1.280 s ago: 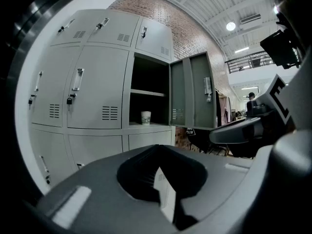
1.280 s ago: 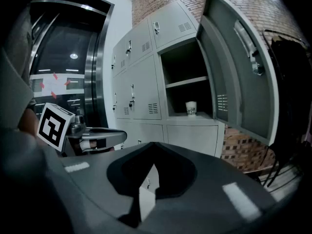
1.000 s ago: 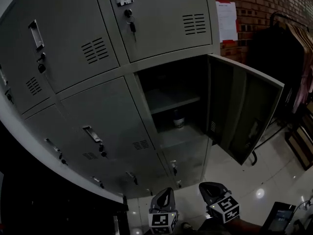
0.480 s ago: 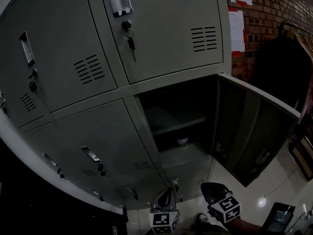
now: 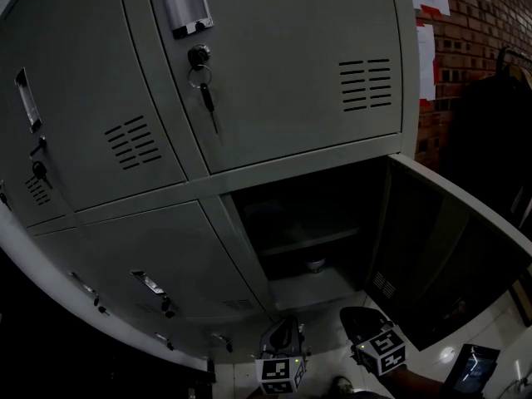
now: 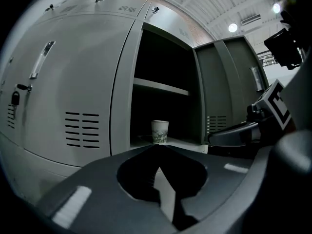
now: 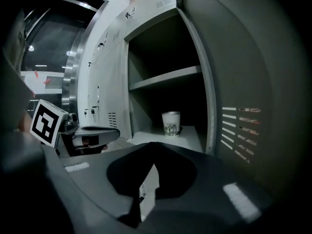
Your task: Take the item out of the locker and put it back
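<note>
Left gripper view: paper cup (image 6: 160, 131) is standing upright mid-frame inside the open locker (image 6: 122, 82). Left gripper (image 6: 158, 149) and right gripper (image 7: 151, 145) are hanging clenched, gripping nothing.

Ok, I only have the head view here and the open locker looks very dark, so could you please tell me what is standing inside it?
Observer: A paper cup with a dark printed pattern, upright on the locker floor below the shelf.
Operator: Thank you. Is either gripper holding anything at the moment?
Observer: Neither. The left gripper and the right gripper both have their jaws together on nothing, short of the cup.
</note>
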### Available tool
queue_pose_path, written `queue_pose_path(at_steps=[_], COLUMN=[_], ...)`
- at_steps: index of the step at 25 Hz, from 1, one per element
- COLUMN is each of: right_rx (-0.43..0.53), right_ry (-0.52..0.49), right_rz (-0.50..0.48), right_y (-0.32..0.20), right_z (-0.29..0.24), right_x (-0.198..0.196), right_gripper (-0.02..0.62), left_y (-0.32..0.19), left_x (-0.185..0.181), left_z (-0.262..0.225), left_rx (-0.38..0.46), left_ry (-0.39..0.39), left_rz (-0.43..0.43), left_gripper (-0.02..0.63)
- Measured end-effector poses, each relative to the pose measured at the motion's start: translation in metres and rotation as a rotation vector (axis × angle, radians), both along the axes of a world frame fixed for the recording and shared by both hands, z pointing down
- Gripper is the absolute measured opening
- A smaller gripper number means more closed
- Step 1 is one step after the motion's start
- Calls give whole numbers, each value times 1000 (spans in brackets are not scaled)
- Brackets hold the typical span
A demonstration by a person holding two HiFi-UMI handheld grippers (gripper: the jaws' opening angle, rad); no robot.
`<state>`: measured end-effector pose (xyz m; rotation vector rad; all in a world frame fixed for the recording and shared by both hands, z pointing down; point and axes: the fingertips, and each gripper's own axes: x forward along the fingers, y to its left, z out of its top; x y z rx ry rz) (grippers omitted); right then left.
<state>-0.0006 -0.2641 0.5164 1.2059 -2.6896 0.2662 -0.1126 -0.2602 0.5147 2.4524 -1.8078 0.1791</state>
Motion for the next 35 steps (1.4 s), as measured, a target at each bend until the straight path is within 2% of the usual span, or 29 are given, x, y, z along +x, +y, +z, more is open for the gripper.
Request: queue_pose_path(at_steps=[9,15,19,24,29,35], right_rx=[0,12,-1,-24,-34,-49], right_ry=[-1,29,63,95,129,155], right_rz=[-18,-14,-3,7,-15,-34], right_y=[-45,-79,-103,-126,-141,-160], right_z=[-1,-7,-4,-2,-1,5], right_x=[-19,-37,-45,-50,-63,-75], right_gripper=[-4,145,203,266,319,351], left_y=[-17,-20,-22,-24,-26,-31], left_x=[-6,-14,-16,-23,-33,-45], left_z=[0,4,-4,-11,-12,-13], left_rx=[-8,-14,1,62,63,66], left_ry=[-8,-16,0,-17,-17,-22], left_rz=[-24,-39,-41,-43,-63,-88], left_gripper=[-3,-3,-3,-3,-3,-3])
